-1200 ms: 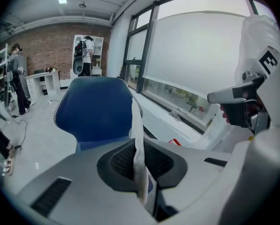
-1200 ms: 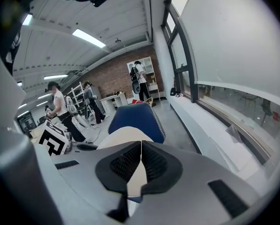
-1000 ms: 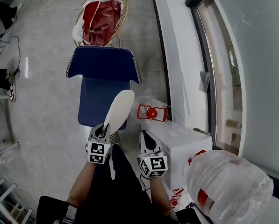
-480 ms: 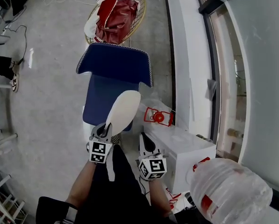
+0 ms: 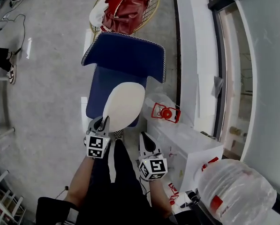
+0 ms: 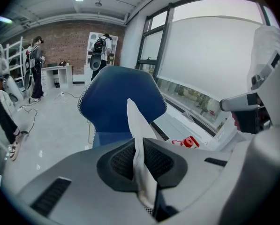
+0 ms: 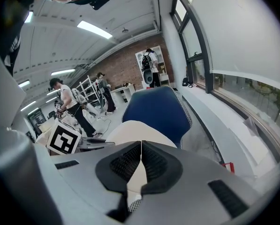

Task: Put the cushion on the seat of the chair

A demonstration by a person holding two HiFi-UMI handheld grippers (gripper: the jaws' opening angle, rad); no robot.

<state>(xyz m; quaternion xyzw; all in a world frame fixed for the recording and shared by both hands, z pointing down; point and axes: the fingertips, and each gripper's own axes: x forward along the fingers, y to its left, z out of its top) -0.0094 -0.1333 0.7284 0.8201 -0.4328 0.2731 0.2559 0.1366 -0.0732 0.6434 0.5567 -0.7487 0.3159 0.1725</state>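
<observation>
Cream oval cushion point(image 5: 124, 104) hangs over the seat of the blue padded chair point(image 5: 101, 90), one edge pinched in the left gripper point(image 5: 103, 122) — jaws nearly closed on it. Right gripper point(image 5: 145, 138) alongside, jaws together, empty. One-sided hold — it could slip, land crooked, or slide off the front.

Lab: brick wall point(image 6: 55, 43), racks point(image 7: 90, 93).

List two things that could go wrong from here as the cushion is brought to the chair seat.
1. The left gripper pinches the cushion by one edge only, so it may slip or twist before lying flat.
2. The cushion is over the front part of the chair seat; released too early, it might slide off onto the floor.
</observation>
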